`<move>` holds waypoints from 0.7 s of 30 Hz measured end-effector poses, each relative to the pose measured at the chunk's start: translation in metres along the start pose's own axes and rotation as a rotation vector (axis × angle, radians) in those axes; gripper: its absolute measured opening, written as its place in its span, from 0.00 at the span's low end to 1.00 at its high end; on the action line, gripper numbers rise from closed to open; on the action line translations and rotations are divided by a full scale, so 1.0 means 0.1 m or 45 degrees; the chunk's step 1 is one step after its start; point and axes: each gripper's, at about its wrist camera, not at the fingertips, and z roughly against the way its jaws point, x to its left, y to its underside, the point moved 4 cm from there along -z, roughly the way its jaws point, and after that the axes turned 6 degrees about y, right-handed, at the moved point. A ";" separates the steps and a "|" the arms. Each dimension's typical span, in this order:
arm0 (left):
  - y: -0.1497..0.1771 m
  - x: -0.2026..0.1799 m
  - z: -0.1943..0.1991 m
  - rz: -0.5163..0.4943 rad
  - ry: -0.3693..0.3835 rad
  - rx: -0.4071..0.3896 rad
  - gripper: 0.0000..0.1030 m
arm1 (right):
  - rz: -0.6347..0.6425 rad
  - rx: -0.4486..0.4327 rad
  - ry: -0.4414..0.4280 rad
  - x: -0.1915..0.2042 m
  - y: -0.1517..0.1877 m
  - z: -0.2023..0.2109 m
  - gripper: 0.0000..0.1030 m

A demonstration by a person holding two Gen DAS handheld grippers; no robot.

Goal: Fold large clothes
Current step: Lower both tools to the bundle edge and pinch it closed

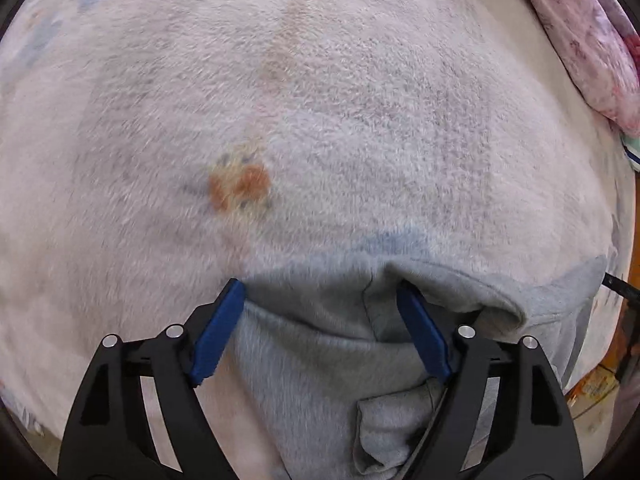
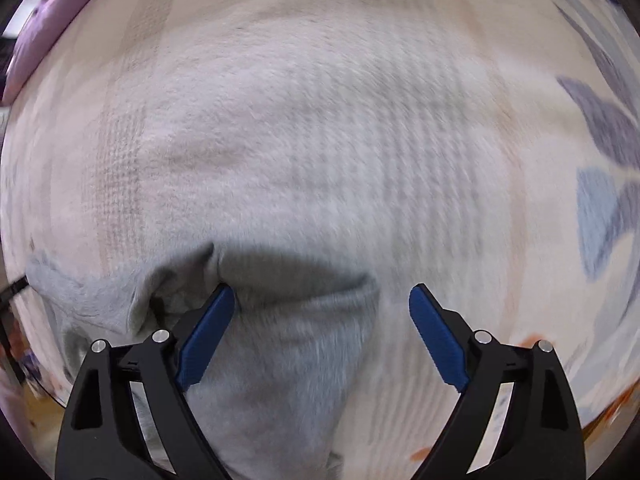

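Observation:
A grey fleece garment [image 1: 312,344] lies bunched on a pale fuzzy blanket [image 1: 320,100]. In the left wrist view my left gripper [image 1: 320,292] is open, its blue pads [image 1: 220,332] spread wide over the garment's folded top edge, with cloth between and under them. In the right wrist view the same grey garment [image 2: 280,340] lies at the lower left, and my right gripper [image 2: 322,296] is open, its left pad [image 2: 208,336] over the garment's edge and its right pad over the blanket [image 2: 320,140]. Neither gripper pinches the cloth.
A pink patterned pillow or bedding [image 1: 592,40] lies at the far right in the left wrist view. An orange print mark [image 1: 240,186] sits on the blanket. Blue leaf prints [image 2: 604,208] mark the blanket's right side. The bed edge and floor [image 1: 596,388] show at lower right.

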 end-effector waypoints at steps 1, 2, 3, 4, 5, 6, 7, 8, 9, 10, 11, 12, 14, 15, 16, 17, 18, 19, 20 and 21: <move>-0.05 0.00 -0.02 -0.014 0.014 -0.001 0.83 | 0.028 0.015 -0.004 0.03 -0.05 -0.04 0.84; -0.08 -0.01 -0.04 -0.026 0.033 0.001 0.84 | 0.049 0.024 -0.020 0.07 -0.09 -0.07 0.84; -0.14 -0.07 -0.10 -0.038 0.061 0.006 0.86 | 0.087 0.038 -0.061 0.12 -0.13 -0.11 0.88; -0.17 -0.08 -0.11 -0.046 0.063 0.008 0.86 | 0.113 0.047 -0.080 0.16 -0.16 -0.16 0.92; -0.20 -0.09 -0.13 -0.068 0.057 0.023 0.86 | 0.135 0.055 -0.080 0.19 -0.19 -0.20 0.93; -0.22 -0.11 -0.15 -0.103 0.049 0.043 0.86 | 0.147 0.063 -0.069 0.23 -0.22 -0.24 0.93; -0.23 -0.13 -0.16 -0.137 0.041 0.058 0.86 | 0.172 0.072 -0.053 0.26 -0.25 -0.27 0.93; -0.20 -0.21 -0.21 -0.170 0.027 0.070 0.86 | 0.191 0.075 -0.042 0.28 -0.26 -0.28 0.93; -0.20 -0.31 -0.23 -0.203 0.000 0.078 0.86 | 0.202 0.079 -0.035 0.30 -0.28 -0.28 0.93; -0.18 -0.38 -0.24 -0.243 -0.032 0.083 0.86 | 0.203 0.077 -0.035 0.32 -0.29 -0.28 0.93; -0.19 -0.41 -0.26 -0.288 -0.052 0.093 0.87 | 0.199 0.062 -0.036 0.33 -0.30 -0.26 0.93; -0.19 -0.43 -0.29 -0.322 -0.054 0.111 0.88 | 0.198 0.036 -0.032 0.35 -0.31 -0.24 0.93; -0.25 -0.49 -0.39 -0.394 -0.072 0.150 0.89 | 0.232 -0.034 -0.011 0.40 -0.29 -0.14 0.93; -0.23 -0.52 -0.42 -0.410 -0.078 0.153 0.90 | 0.256 -0.041 -0.002 0.44 -0.30 -0.14 0.93; -0.26 -0.57 -0.44 -0.428 -0.082 0.148 0.90 | 0.268 -0.038 -0.004 0.47 -0.31 -0.16 0.93; -0.28 -0.62 -0.45 -0.441 -0.071 0.135 0.89 | 0.274 -0.035 -0.015 0.50 -0.32 -0.18 0.93; -0.32 -0.64 -0.44 -0.439 -0.061 0.118 0.84 | 0.284 -0.043 -0.027 0.57 -0.32 -0.21 0.92; -0.36 -0.64 -0.42 -0.420 -0.062 0.086 0.74 | 0.317 -0.080 -0.027 0.61 -0.31 -0.23 0.91; -0.38 -0.64 -0.39 -0.400 -0.063 0.044 0.67 | 0.367 -0.108 0.005 0.66 -0.27 -0.26 0.90; -0.41 -0.69 -0.33 -0.403 -0.044 0.008 0.48 | 0.418 -0.138 0.043 0.69 -0.20 -0.25 0.88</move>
